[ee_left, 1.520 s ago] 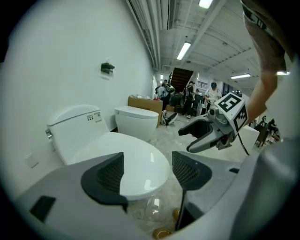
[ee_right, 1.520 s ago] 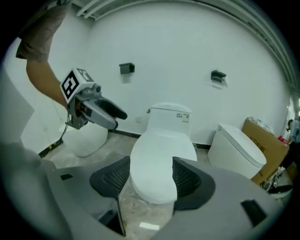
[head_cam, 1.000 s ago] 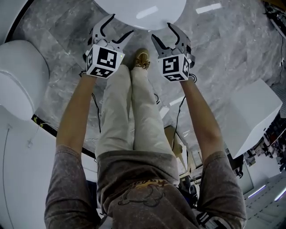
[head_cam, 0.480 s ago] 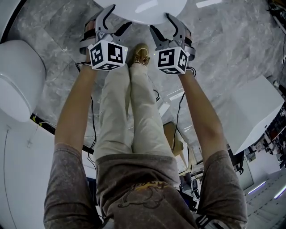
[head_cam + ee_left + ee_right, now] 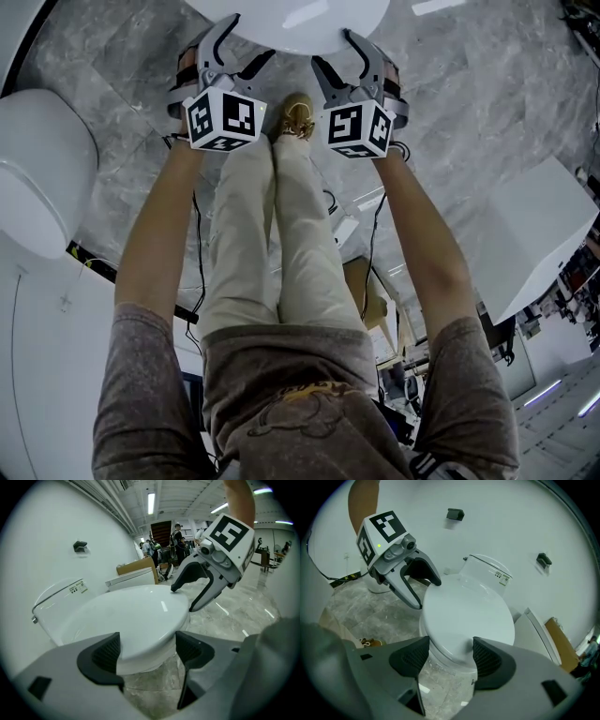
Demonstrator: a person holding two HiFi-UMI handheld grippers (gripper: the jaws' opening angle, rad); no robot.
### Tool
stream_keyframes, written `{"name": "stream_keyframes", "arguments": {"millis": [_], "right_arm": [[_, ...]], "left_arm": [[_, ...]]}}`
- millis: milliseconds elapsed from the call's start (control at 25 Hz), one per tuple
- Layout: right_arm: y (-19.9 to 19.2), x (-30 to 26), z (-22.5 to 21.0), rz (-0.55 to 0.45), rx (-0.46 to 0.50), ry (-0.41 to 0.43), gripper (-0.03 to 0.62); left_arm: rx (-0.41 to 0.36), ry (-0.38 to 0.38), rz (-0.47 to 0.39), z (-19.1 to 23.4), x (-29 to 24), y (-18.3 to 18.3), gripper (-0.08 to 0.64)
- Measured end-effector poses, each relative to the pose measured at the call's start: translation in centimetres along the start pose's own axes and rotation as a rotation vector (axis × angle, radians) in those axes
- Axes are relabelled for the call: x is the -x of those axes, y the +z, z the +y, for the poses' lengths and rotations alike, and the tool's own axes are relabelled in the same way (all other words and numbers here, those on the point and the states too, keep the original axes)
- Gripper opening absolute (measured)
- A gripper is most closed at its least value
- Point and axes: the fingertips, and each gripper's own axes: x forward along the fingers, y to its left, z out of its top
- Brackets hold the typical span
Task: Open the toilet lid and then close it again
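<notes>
The sticker [image 5: 77,588] on the toilet tank [image 5: 52,603] seems printed, but unreadable.

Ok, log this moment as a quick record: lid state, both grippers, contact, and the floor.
toilet lid: down, closed
left gripper: jaws apart, nothing held, by the lid's front edge
right gripper: jaws apart, nothing held, by the lid's front edge
contact with lid: cannot tell
floor: grey marble tile

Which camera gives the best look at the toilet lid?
The right gripper view: it shows the toilet lid nearly whole from above, closed flat. The left gripper view shows it at a lower slant. The head view catches only its front edge.
</notes>
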Motion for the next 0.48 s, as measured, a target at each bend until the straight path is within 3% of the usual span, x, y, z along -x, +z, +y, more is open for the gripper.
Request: {"name": "stream_keyframes", "arguments": {"millis": [280, 480], "right_arm": [[0.2, 0.3, -0.4, -0.001, 0.017, -0.018, 0.285], [1.5, 1.4, -1.5, -0.047, 0.035, -0.058, 0.285]], "left_arm": [[0.019, -0.003, 0.009, 0.2, 0.2, 0.3, 0.360], [0.100, 0.019, -0.035, 1.0, 1.2, 1.2, 0.360]]}}
